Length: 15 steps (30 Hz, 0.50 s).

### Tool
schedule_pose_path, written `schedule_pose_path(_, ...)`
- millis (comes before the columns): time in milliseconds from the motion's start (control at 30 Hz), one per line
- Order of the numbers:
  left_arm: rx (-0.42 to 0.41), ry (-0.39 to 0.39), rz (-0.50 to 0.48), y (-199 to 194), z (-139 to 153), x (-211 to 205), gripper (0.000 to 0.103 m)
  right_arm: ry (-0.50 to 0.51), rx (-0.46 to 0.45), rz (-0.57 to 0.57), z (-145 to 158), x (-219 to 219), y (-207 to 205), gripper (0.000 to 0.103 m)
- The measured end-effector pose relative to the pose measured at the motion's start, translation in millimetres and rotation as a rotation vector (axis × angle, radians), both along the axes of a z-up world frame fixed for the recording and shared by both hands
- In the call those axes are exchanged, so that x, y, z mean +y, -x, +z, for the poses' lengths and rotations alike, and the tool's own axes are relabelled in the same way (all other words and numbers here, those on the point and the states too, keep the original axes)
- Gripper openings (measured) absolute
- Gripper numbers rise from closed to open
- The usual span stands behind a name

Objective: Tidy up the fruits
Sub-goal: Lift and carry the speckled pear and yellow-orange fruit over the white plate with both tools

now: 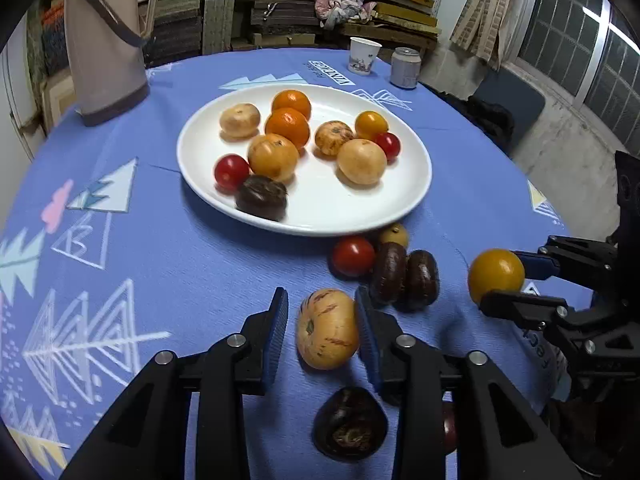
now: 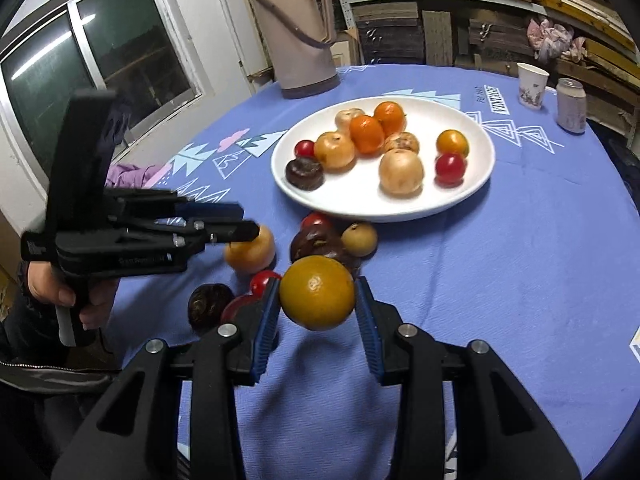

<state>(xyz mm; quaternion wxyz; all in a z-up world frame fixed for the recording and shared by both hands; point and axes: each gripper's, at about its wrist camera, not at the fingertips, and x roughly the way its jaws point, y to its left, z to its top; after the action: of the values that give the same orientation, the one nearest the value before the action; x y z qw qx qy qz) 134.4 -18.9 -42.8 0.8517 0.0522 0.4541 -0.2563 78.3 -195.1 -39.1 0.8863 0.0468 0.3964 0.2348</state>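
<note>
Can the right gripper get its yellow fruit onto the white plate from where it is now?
Probably yes. The right gripper holds the yellow fruit above the cloth, and the white plate has bare space at its near side. The loose fruits before the rim sit low, so passing over looks feasible.

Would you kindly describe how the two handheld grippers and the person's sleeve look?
Both the left gripper and the right gripper are matte black plastic with angular linkage arms, silver rivets and ribbed blue pads. The left one has a pistol handle with small white lettering. The sleeve is dark, with a zip.
</note>
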Motion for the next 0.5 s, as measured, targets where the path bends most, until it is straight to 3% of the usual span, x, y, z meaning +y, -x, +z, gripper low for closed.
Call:
schedule_pose_path(133,-0.014,-0.012,-0.014,8,-4,-4,0.041,0.003,0.012,0.005,-4,0,0,0.037)
schedule_pose_path(500,-0.004,-0.008,-0.036,11,-16,-5,0.039,0.0,0.02,0.007,-9,3,0,0.037)
